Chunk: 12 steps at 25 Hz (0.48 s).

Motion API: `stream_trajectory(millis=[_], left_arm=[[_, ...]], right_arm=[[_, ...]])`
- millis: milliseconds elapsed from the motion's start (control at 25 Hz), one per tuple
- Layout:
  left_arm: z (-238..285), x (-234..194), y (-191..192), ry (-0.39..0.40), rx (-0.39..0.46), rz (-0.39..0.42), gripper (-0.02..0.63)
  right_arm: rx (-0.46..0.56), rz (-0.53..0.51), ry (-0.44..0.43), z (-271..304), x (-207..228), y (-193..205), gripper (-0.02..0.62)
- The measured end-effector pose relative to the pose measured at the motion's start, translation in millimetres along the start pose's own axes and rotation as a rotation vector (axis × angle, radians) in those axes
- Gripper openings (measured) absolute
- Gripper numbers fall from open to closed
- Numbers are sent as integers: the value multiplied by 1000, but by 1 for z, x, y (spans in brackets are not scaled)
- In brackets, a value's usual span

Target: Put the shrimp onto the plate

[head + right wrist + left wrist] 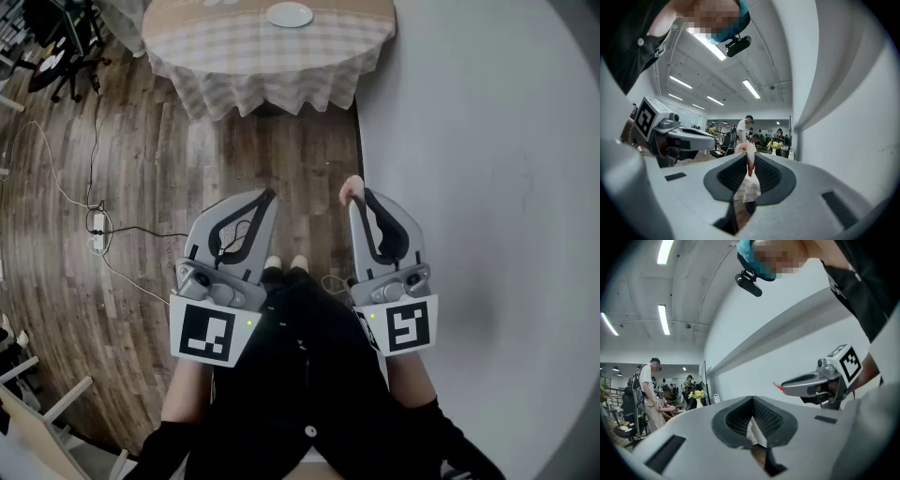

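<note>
pink curled shrimp (350,190) pinched in the right tongs (361,195)
left tongs (270,194) pressed together, holding nothing; small white round plate (290,14) sits well apart on the checked-cloth worktop (234,56)

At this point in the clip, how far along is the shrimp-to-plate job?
Done: the shrimp is picked up, pinched in the shut right tongs. In hand: it is held over the wood floor, short of the checkered table. Left: reach the white plate on that table and release; no shrimp shows on it. The left tongs are shut and empty.
</note>
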<state>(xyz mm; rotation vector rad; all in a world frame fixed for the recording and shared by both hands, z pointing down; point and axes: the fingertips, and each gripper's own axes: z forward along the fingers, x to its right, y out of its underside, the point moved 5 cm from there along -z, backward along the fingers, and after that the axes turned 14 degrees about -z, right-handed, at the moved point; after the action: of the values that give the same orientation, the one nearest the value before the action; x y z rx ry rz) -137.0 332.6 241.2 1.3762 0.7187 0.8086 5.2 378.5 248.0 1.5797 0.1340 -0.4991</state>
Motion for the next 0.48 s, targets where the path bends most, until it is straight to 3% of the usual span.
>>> stream_trajectory(millis=[480], left_arm=[[3,3,0,14,5,11,2]], right_arm=[[9,20,10,-3,2,1,40]])
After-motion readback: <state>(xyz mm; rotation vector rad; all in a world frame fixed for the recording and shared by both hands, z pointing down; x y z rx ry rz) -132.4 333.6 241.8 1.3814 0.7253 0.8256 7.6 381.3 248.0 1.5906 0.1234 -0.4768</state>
